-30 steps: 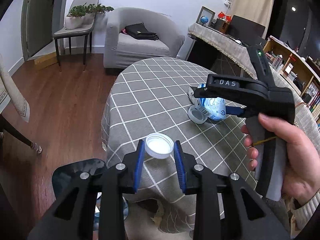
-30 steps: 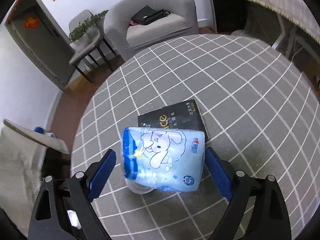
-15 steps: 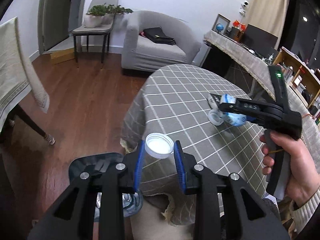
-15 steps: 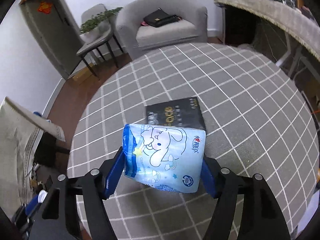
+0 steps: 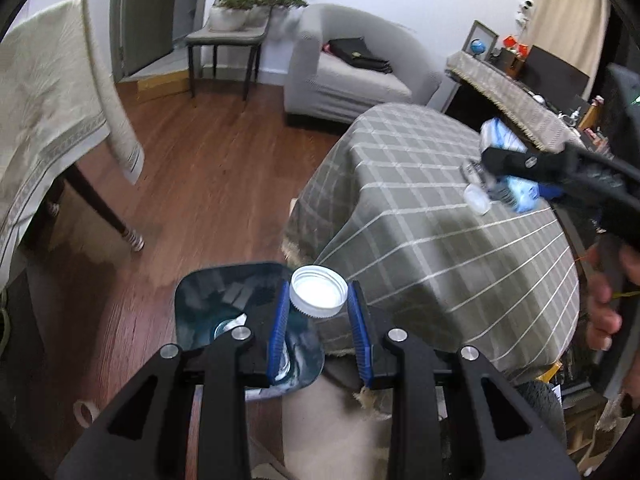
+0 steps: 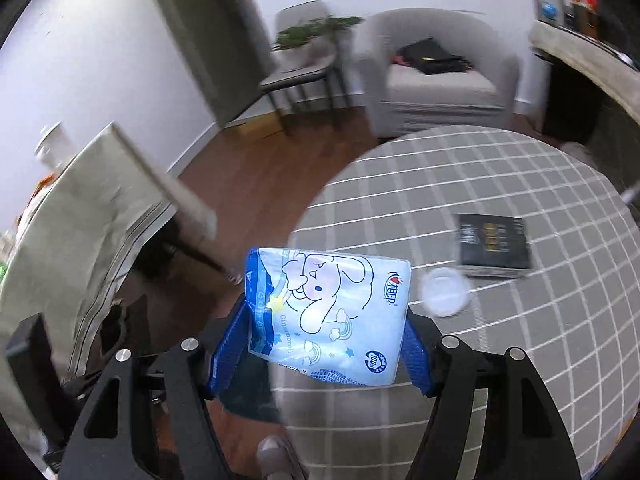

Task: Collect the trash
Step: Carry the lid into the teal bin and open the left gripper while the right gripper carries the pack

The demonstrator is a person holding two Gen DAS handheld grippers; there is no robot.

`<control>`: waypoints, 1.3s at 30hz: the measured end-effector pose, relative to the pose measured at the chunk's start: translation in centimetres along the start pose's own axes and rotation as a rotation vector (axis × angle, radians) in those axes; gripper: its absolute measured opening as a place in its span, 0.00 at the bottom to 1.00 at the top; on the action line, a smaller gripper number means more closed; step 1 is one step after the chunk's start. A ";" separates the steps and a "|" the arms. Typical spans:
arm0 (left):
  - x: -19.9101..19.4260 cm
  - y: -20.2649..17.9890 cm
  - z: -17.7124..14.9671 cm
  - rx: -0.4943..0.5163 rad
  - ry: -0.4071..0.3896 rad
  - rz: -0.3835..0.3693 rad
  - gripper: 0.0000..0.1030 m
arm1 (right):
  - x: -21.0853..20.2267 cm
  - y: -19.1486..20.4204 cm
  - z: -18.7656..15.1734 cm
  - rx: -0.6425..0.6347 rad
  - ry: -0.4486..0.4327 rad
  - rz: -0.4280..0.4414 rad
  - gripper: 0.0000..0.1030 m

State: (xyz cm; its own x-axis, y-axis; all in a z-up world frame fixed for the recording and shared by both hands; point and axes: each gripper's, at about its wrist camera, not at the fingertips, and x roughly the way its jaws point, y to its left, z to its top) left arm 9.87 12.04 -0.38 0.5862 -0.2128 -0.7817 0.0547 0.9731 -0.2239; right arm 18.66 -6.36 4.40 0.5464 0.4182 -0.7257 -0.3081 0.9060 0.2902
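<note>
White plastic cap [image 5: 318,290] sits clenched in the left gripper [image 5: 319,316], over the near right rim of the dark bin [image 5: 224,280] on the floor; centre it further left before releasing. The right gripper [image 6: 326,344] grasps the blue tissue pack [image 6: 326,314] above the table [image 6: 520,352] edge; carry it level toward the bin, pads squeezing evenly.

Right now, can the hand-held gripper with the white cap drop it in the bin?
Probably yes. The left hand-held gripper holds the white cap right at the edge of the open bin on the floor, with nothing between them. It likely needs to move a bit further over the opening first.
</note>
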 end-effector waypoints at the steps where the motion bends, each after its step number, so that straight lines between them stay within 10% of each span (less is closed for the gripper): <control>1: 0.3 0.4 -0.4 -0.009 0.012 0.007 0.31 | 0.2 0.6 -0.1 -0.014 0.009 0.016 0.67; 28: 12.7 10.6 -8.2 -0.155 0.340 0.097 0.31 | 10.4 9.8 -4.2 -0.247 0.241 0.168 0.67; 39: 11.7 12.4 -8.0 -0.190 0.301 0.071 0.46 | 12.3 12.2 -5.0 -0.319 0.274 0.141 0.67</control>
State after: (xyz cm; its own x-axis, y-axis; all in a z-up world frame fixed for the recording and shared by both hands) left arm 10.88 20.93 -16.97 0.3177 -0.1894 -0.9291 -0.1454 0.9585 -0.2452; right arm 17.74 9.48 -4.05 0.2680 0.4647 -0.8439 -0.6136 0.7577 0.2223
